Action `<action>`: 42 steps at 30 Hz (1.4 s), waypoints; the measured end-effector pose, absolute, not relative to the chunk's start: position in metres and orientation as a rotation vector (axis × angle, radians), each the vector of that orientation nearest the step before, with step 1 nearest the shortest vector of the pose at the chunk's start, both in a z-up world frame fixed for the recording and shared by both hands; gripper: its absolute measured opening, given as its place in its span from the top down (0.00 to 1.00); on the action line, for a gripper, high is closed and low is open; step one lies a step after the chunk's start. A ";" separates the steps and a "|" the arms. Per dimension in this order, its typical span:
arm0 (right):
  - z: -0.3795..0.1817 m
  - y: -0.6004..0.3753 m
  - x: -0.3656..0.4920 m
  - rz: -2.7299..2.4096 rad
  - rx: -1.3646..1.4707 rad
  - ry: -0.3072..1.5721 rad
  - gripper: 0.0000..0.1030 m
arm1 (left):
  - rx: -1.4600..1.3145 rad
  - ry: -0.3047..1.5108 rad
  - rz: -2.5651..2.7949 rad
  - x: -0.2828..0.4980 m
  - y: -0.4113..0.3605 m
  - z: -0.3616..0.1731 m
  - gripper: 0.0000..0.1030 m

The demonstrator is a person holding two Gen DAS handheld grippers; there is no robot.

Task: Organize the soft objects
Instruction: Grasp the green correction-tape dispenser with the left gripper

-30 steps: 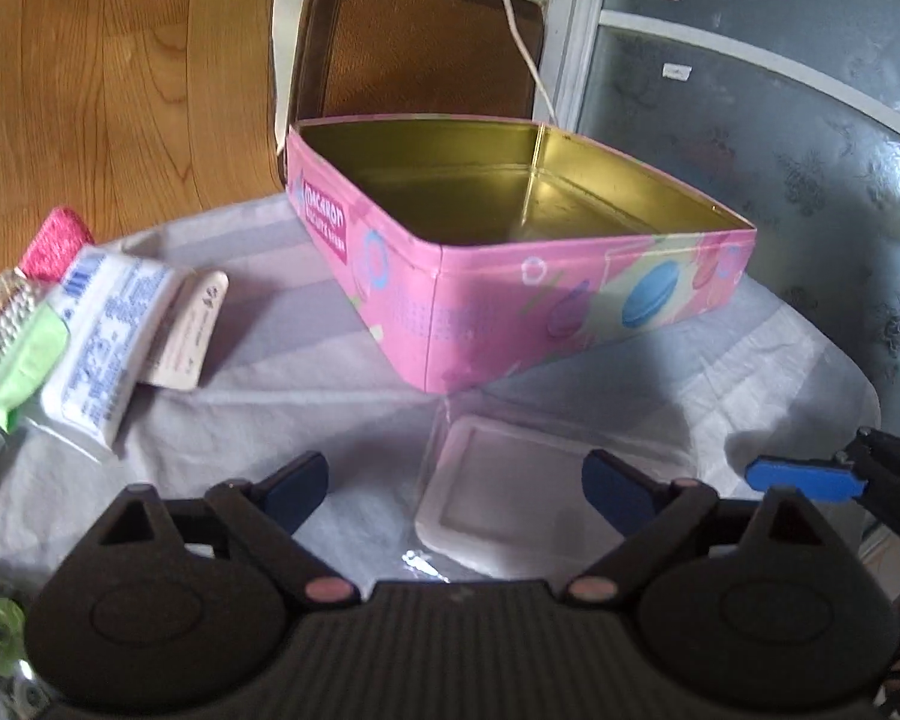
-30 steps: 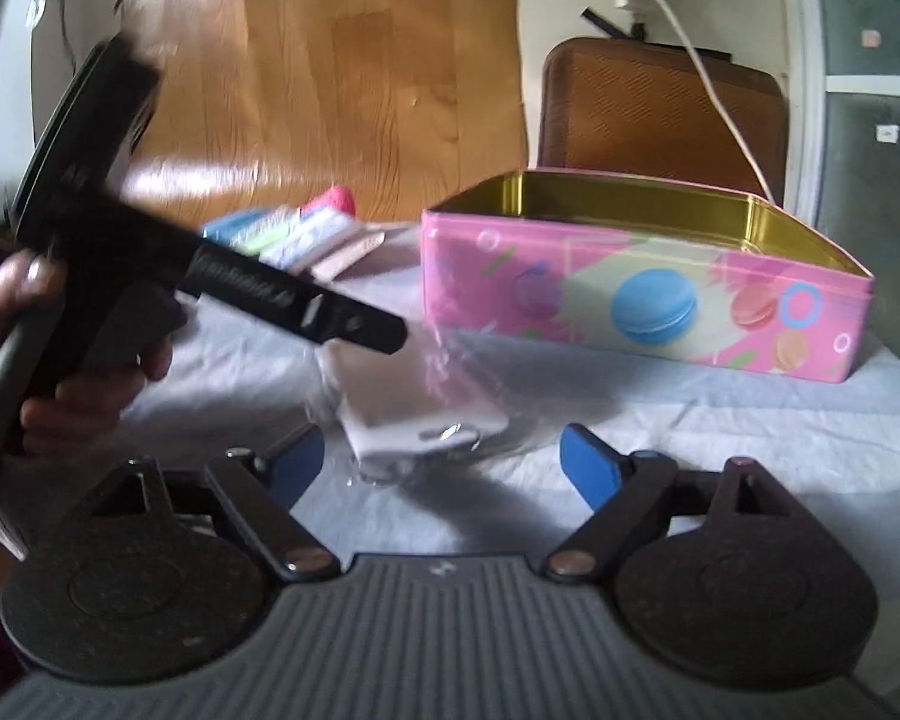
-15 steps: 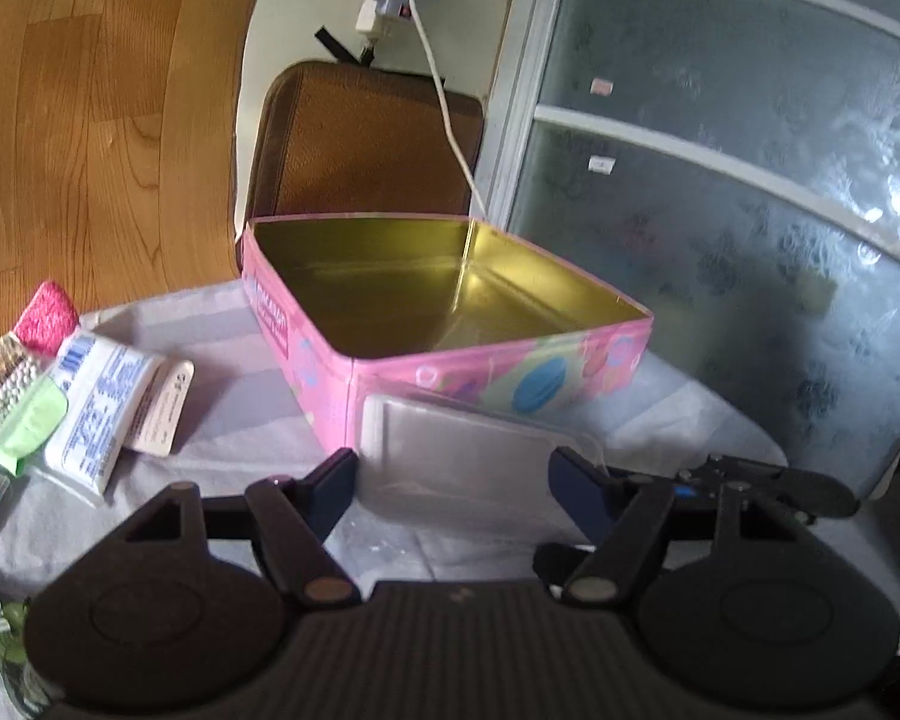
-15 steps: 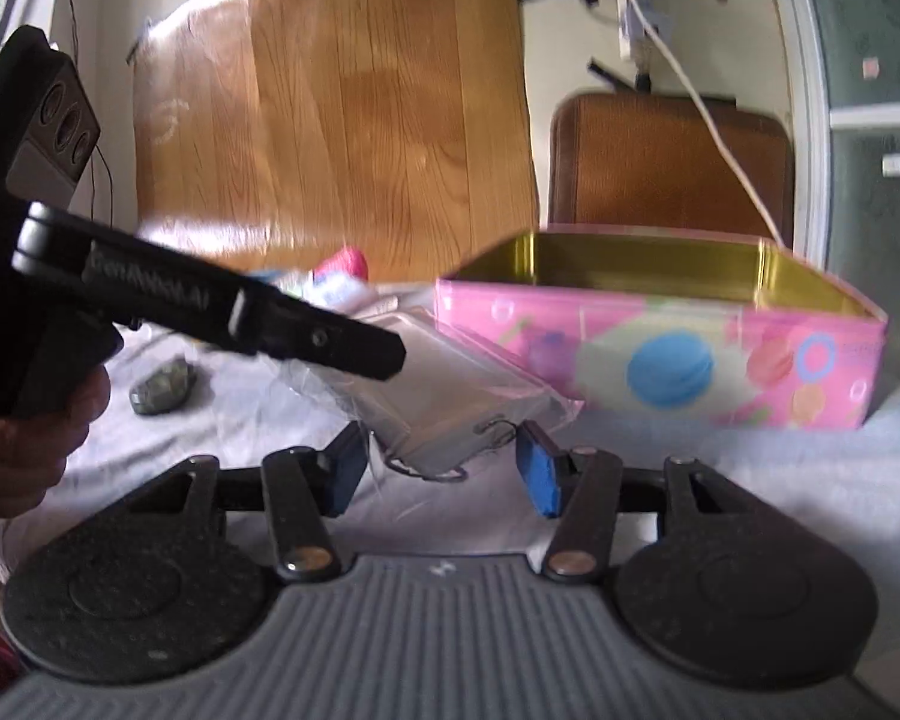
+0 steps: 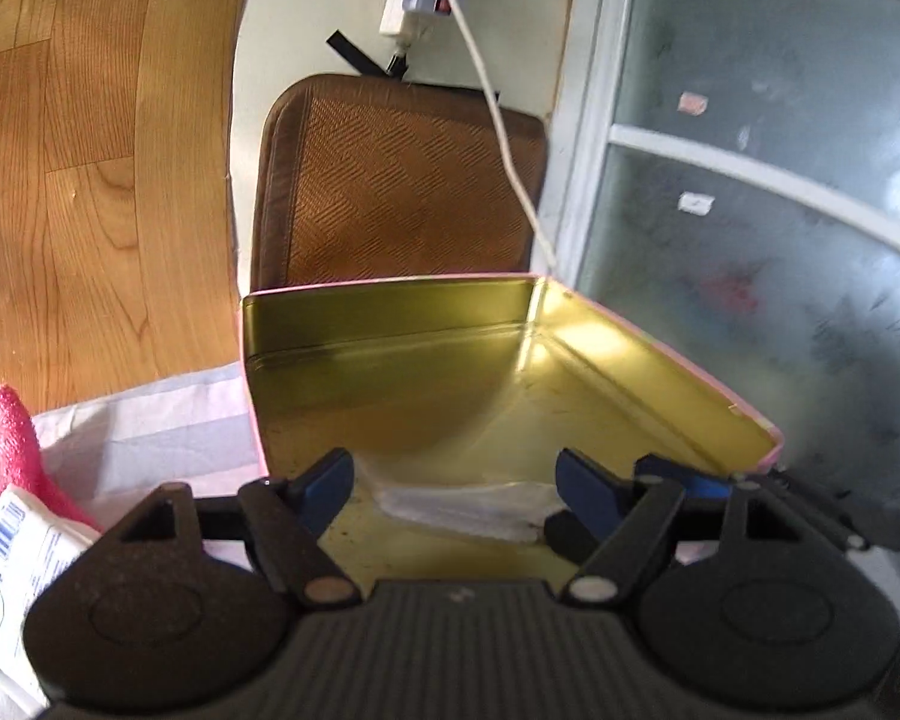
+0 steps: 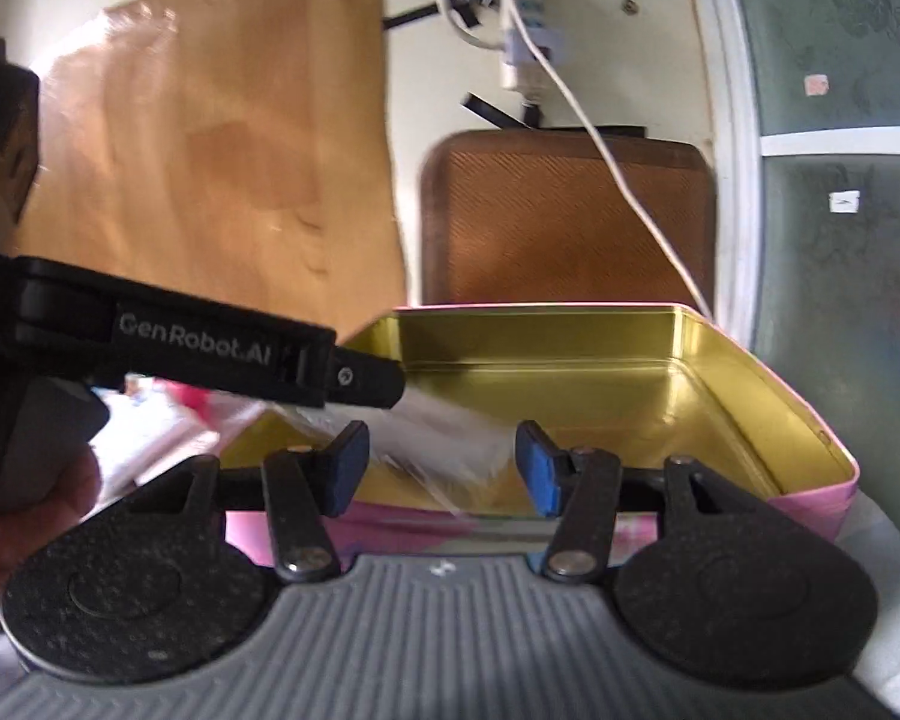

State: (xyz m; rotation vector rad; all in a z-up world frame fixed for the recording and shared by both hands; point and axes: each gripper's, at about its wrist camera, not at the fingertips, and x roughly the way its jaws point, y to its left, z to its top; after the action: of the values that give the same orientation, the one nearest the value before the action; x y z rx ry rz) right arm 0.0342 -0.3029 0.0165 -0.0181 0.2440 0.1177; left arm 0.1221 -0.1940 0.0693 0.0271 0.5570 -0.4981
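A clear plastic packet with a white pad inside (image 5: 462, 501) hangs over the gold inside of the pink tin (image 5: 570, 372), held at both ends. My left gripper (image 5: 456, 483) has the packet across its blue pads; its jaws are opening, and the pads still touch the packet's edges. My right gripper (image 6: 441, 465) is shut on the same packet (image 6: 444, 441) from the tin's near side (image 6: 810, 510). One finger of the left gripper (image 6: 366, 381) crosses the right wrist view. A blue pad of the right gripper (image 5: 678, 474) shows beside the left one.
On the white cloth (image 5: 150, 420) left of the tin lie a pink sponge-like piece (image 5: 0, 450) and a white printed pack (image 5: 24, 540). Behind the tin stand a brown chair back (image 5: 402, 180), a hanging white cable (image 5: 498, 120) and a frosted glass door (image 5: 780, 210). A hand (image 6: 30, 516) grips the left tool.
Both grippers closed in on the packet as it lay on the cloth, then lifted it up and forward over the tin's rim.
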 end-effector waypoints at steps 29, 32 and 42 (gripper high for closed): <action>-0.006 -0.104 -0.028 0.763 -0.177 0.493 0.58 | -0.416 0.741 -0.301 -0.004 0.092 0.020 0.38; -0.015 -0.091 -0.025 0.757 -0.195 0.524 0.54 | -0.401 0.759 -0.324 -0.002 0.082 0.014 0.38; -0.019 -0.097 -0.034 0.689 -0.219 0.463 0.51 | -0.298 0.724 -0.289 -0.007 0.044 0.016 0.49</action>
State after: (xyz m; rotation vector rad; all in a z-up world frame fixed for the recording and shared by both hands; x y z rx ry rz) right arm -0.0341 -0.0966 -0.0190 -0.2191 0.4631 0.6891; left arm -0.0072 0.0438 0.0164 -0.2984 0.7240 -0.2892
